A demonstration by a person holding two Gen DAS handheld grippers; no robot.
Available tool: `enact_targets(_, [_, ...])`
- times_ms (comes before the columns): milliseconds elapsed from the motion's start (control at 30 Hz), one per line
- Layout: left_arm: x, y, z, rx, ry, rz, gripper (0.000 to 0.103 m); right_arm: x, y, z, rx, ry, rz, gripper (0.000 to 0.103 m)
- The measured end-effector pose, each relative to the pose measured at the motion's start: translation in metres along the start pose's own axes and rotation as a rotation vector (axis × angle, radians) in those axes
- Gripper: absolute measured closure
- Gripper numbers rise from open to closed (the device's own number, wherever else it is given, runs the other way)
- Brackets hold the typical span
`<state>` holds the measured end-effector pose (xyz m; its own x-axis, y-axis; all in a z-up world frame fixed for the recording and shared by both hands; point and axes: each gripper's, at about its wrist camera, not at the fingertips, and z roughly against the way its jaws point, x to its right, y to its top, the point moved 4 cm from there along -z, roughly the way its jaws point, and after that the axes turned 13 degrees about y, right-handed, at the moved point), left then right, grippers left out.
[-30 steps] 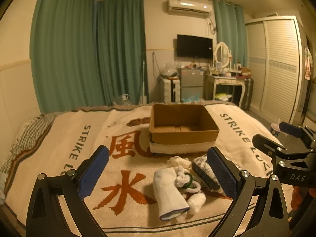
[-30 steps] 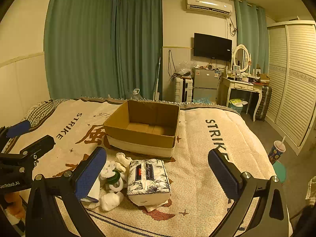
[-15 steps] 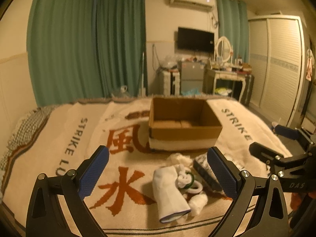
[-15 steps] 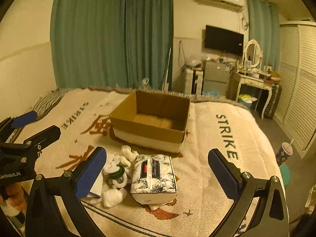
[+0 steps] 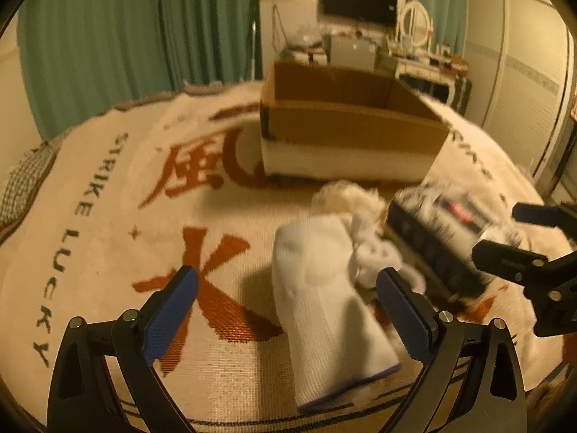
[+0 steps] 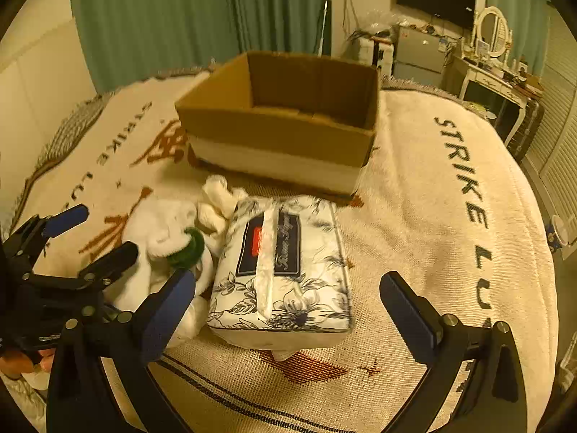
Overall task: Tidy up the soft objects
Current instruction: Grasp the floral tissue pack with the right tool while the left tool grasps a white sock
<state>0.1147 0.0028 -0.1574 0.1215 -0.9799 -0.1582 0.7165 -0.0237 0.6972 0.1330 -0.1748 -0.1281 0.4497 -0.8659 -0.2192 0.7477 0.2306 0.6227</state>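
White sock (image 5: 324, 296) — between spread left gripper (image 5: 288, 310) fingers (image 5: 169, 306), untouched

The cream woven blanket (image 5: 108, 187) carries "STRIKE LUCKY" in dark capitals down its left side, and large rust-red Chinese characters 風 and 水 in its middle. In the right wrist view "STRIKE LU" runs down its right side. The floral tissue pack (image 6: 281, 270) has a dark label in script, too small to read
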Motion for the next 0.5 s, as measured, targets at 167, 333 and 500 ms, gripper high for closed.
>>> enact_targets(167, [0.007,-0.011,-0.018,-0.051,-0.026,-0.045,0.003,-0.002,-0.006,-0.021,-0.058,0.014,0.008,0.007])
enact_targets(333, [0.008,-0.015,-0.029,-0.079,-0.057,-0.069,0.012,0.004,-0.009,-0.030,-0.082,0.009,-0.022,0.018])
enact_targets(500, [0.009,-0.016,-0.022,-0.081,-0.147,-0.066,0.053,0.004,-0.007,-0.028,-0.070,0.015,-0.033,0.020])
